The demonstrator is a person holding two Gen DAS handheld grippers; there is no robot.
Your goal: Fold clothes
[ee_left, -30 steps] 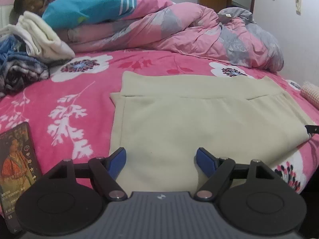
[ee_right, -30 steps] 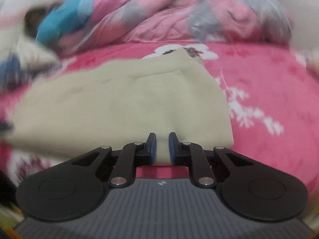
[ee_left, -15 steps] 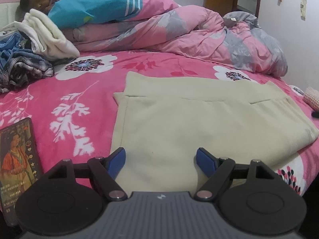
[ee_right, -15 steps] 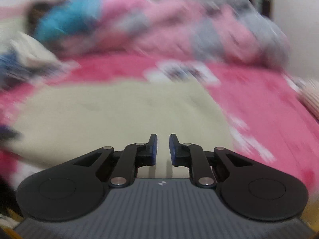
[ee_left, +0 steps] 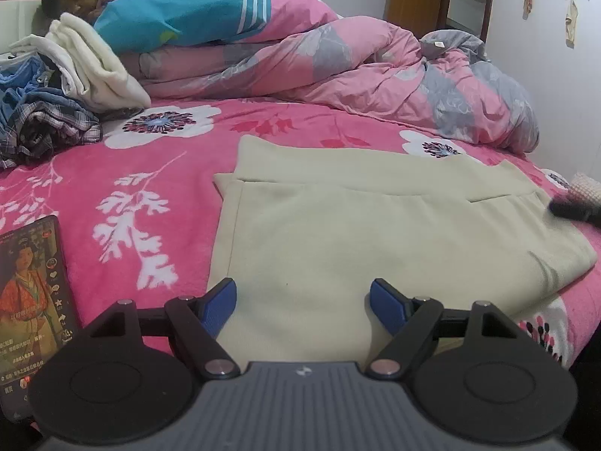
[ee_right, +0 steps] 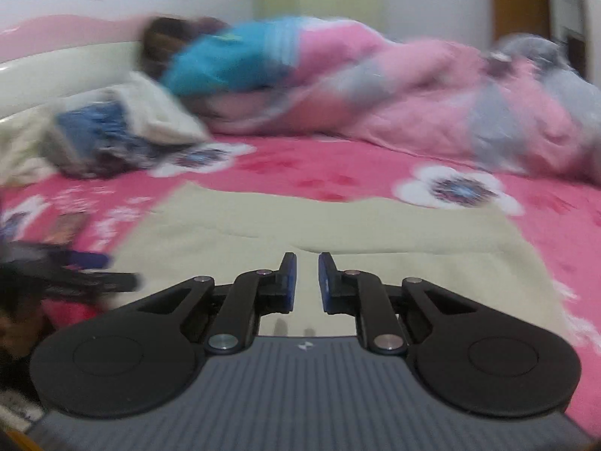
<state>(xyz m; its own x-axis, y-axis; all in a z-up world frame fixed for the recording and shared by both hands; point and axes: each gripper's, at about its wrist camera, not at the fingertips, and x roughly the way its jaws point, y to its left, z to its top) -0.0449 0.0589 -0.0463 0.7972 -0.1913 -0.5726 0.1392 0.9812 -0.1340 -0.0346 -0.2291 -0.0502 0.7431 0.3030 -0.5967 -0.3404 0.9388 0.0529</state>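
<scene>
**Two grippers poised over a cream garment on a pink floral bed**

In the left wrist view, a cream garment (ee_left: pixel 375 233) lies flat in the centre and right of the frame on a bright pink bedspread (ee_left: pixel 124 188) printed with white flowers and leaves. It is folded over itself: an upper layer covers most of it, and a strip of the lower layer shows along the far edge. Its near right corner is slightly rumpled.

The left gripper (ee_left: pixel 302 302) fills the bottom of that frame. Its blue-padded fingers (ee_left: pixel 219 300) stand wide apart above the near edge of the garment, with nothing between them.

At the lower left of the frame, a phone (ee_left: pixel 30 300) with a lit screen lies on the bedspread, well apart from the garment. In the upper left sits a pile of clothes (ee_left: pixel 56 94), white, blue and checked. Across the top of the frame lies a bunched pink and grey quilt (ee_left: pixel 375 71), with a person in a blue top (ee_left: pixel 180 11) lying at its left end.

The right wrist view is blurred. The right gripper (ee_right: pixel 305 282) sits at the bottom centre, its fingers nearly together with a narrow gap and nothing clamped. Beyond them lies the same cream garment (ee_right: pixel 338 233). Dark blurred shapes at the left edge are too unclear to identify.
</scene>
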